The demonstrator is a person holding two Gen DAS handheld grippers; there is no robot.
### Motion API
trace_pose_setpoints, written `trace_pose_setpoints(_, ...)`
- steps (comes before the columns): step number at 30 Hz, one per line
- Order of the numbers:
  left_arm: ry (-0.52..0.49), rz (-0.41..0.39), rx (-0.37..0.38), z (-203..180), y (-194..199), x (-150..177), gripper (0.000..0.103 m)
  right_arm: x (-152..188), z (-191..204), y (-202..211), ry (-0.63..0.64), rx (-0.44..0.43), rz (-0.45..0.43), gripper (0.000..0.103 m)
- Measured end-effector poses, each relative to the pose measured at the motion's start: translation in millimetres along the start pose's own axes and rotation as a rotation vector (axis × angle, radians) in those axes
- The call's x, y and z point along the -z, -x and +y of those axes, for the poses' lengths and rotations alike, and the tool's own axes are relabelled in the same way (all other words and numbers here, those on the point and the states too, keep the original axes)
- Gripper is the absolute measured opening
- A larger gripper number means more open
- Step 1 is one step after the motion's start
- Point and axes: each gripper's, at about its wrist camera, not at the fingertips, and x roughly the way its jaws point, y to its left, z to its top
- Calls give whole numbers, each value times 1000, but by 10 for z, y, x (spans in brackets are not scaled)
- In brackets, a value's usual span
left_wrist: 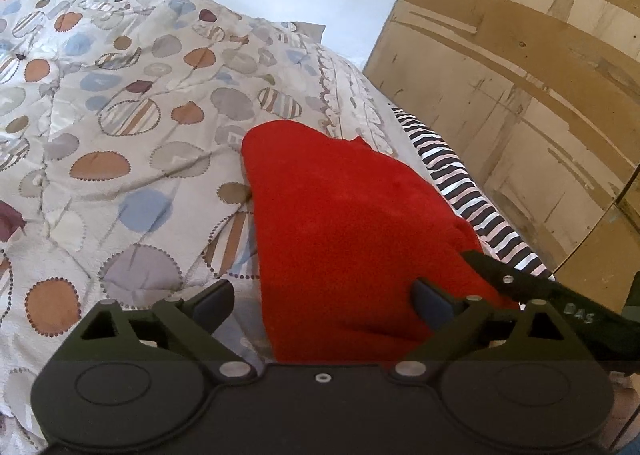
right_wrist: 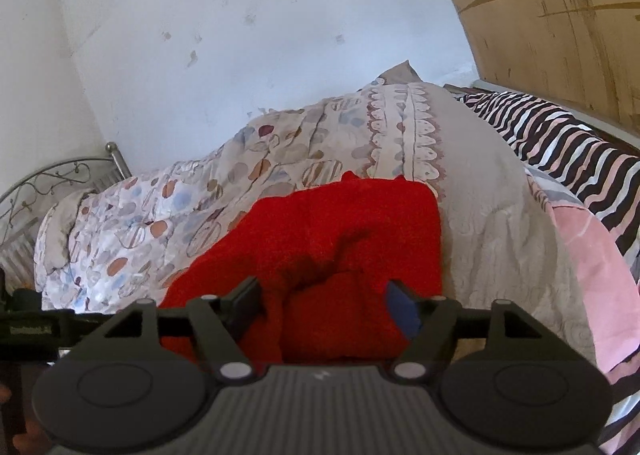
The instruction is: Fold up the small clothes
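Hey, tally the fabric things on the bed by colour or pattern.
Red garment: 1
Circle-patterned quilt: 1
Black, white and pink striped cloth: 1
Plain pink cloth: 1
Total: 4

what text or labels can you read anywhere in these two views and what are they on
"DAS" in pale letters on the right gripper, on its dark finger seen in the left wrist view; more may be cut off.
A pale label on the left gripper at the right wrist view's left edge: too blurred to read.
Nothing else carries text.
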Motion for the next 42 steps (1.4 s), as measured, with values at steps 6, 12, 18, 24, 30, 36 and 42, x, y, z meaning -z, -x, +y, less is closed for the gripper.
trace_pose_setpoints(6, -10, -3, -13, -1, 11, -71, 100, -79, -9, 138, -14, -27, -80, 100)
trace_pose_setpoints(12, -17, 2, 18, 66, -26, -160, 102, -206, -205, 75, -91, -32, -87, 103)
trace_pose_setpoints(18, 73, 10, 66, 318, -144, -326, 102, -289, -444, -193, -145, -23, -41, 103)
trace_pose_setpoints(24, 58, 58, 112, 395, -401, -474, 102, -429, -522, -599, -72, -86, 21, 103)
trace_pose_setpoints(30, 74, 96, 117, 412, -640, -481, 102, -560, -849, -1233, -103, -170, 135, 103)
trace_pose_setpoints(36, 52, 85, 127, 466, -714, -470, 102, -524, -891, -1422, -123, -270, 106, 103)
trace_pose_setpoints(42, 77, 107, 138, 537, -854, -483, 102, -428, -818, -1571, -86, -233, 137, 103)
